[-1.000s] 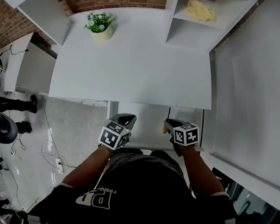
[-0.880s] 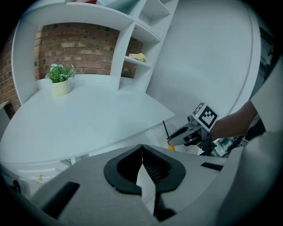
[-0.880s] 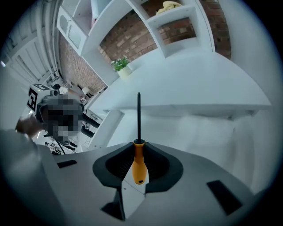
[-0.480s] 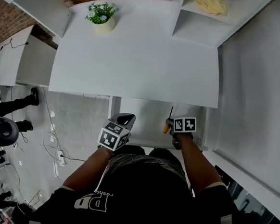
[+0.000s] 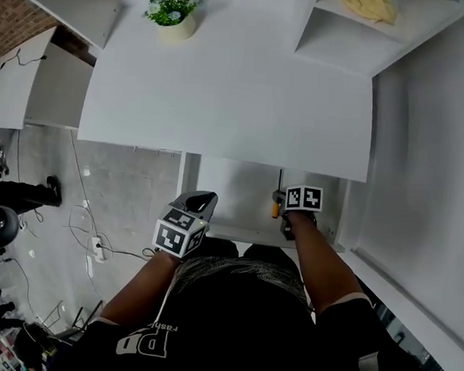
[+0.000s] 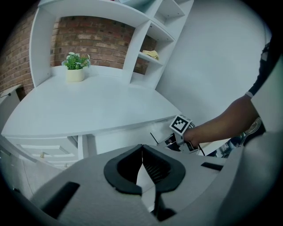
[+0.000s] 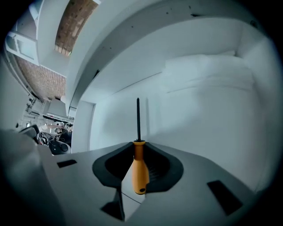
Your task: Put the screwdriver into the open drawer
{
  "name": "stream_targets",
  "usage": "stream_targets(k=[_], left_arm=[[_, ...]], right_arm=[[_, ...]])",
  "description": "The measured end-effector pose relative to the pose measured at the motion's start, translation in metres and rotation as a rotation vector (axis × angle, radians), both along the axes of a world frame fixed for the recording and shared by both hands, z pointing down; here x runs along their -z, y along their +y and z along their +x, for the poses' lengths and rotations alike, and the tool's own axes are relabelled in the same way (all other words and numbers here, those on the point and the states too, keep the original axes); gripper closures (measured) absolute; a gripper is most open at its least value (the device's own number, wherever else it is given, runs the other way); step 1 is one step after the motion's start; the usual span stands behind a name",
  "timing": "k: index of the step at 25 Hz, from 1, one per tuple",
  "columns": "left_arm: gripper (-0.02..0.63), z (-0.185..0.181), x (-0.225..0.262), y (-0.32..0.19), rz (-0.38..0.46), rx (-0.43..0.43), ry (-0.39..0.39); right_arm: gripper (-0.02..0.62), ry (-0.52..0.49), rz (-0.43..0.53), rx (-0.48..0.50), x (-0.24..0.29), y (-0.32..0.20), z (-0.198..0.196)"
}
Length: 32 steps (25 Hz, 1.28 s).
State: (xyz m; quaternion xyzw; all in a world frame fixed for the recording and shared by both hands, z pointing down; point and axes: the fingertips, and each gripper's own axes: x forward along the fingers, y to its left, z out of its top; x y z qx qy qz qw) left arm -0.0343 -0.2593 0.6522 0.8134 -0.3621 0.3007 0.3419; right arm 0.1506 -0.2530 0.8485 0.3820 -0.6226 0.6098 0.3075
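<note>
Smooth, slightly glossy orange plastic handle, thin dark metal shaft on the screwdriver; smooth matt white open drawer; rough red brick wall.

Notebook entry: my own rig and clothing, head view and both gripper views.

I carry one matt grey moulded gripper per hand: left gripper, right gripper. Each has black rubber pads with a ribbed inner face and rectangular slots cut in the grey shell on either side. Each also bears a white cube printed with black square markers: left cube, right cube. Clothing: black short-sleeved shirt, with white block lettering at its left, not fully readable. A fine pale line pattern runs along its far edge. There is a pale patch low on the right sleeve, detail unclear.
</note>
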Motion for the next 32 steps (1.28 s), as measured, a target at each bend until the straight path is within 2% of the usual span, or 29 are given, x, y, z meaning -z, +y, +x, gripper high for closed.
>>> stream_targets(k=[7, 21, 24, 27, 32], left_arm=[[0.588, 0.0, 0.004, -0.001, 0.011, 0.028, 0.0], [0.588, 0.007, 0.021, 0.012, 0.034, 0.032, -0.022], [0.588, 0.01, 0.023, 0.012, 0.036, 0.048, -0.019], [0.588, 0.016, 0.03, 0.013, 0.03, 0.078, 0.023], [0.588, 0.03, 0.043, 0.016, 0.066, 0.095, 0.035]], right_arm=[[0.512, -0.022, -0.02, -0.04, -0.001, 0.0, -0.001], [0.491, -0.016, 0.0, 0.031, 0.008, 0.003, 0.004], [0.491, -0.027, 0.013, 0.052, 0.013, 0.003, 0.004], [0.491, -0.033, 0.032, 0.067, 0.022, 0.007, 0.004], [0.492, -0.072, 0.116, 0.076, 0.05, 0.007, 0.01]])
